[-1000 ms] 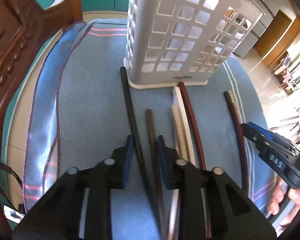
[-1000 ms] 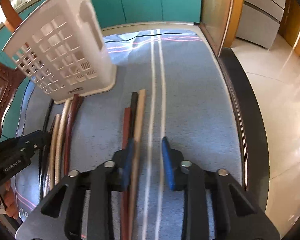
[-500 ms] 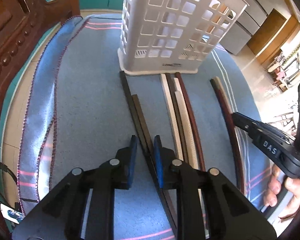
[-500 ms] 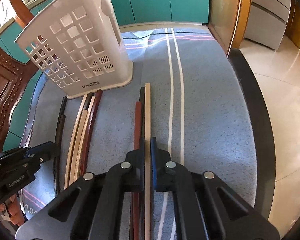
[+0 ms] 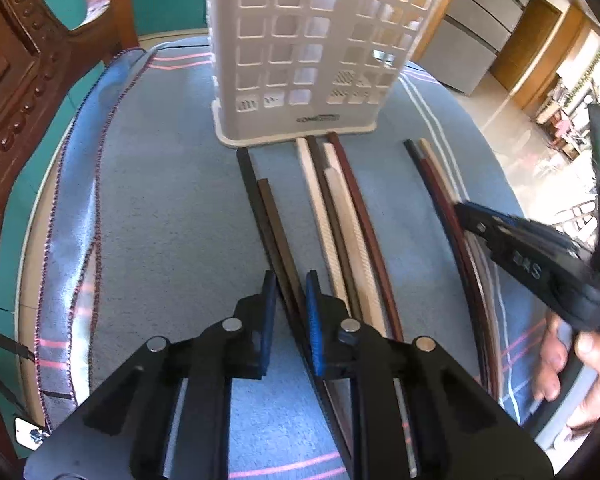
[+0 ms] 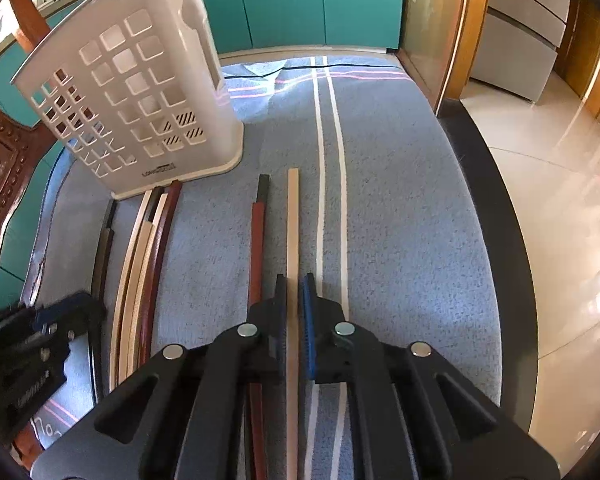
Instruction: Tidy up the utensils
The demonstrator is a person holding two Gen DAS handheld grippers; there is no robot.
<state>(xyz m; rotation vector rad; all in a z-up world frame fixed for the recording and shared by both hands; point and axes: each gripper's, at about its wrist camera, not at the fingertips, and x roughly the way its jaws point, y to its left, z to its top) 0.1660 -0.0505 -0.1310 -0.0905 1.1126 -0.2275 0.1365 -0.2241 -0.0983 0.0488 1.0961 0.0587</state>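
Observation:
Several chopsticks lie lengthwise on a blue cloth in front of a white perforated utensil basket [image 5: 308, 52] [image 6: 140, 108]. My left gripper [image 5: 290, 308] has its jaws closed around two dark chopsticks [image 5: 274, 224], a black one and a brown one. Beside them lies a bundle of cream and brown chopsticks [image 5: 340, 216] [image 6: 144, 264]. My right gripper [image 6: 293, 312] is shut on a light wooden chopstick [image 6: 293, 224] and holds it slightly raised. A red-brown chopstick [image 6: 257, 248] and a black one lie just left of it.
A carved wooden chair [image 5: 24, 92] stands at the left of the table. The blue cloth [image 6: 400, 220] with white stripes covers the round table; its dark edge [image 6: 512, 264] runs along the right, with a tiled floor beyond. Teal cabinets [image 6: 300, 0] stand behind.
Both grippers have closed: the left around the two dark chopsticks, the right on the light chopstick, which now stands apart from the red-brown one. Both views have drawn back slightly.

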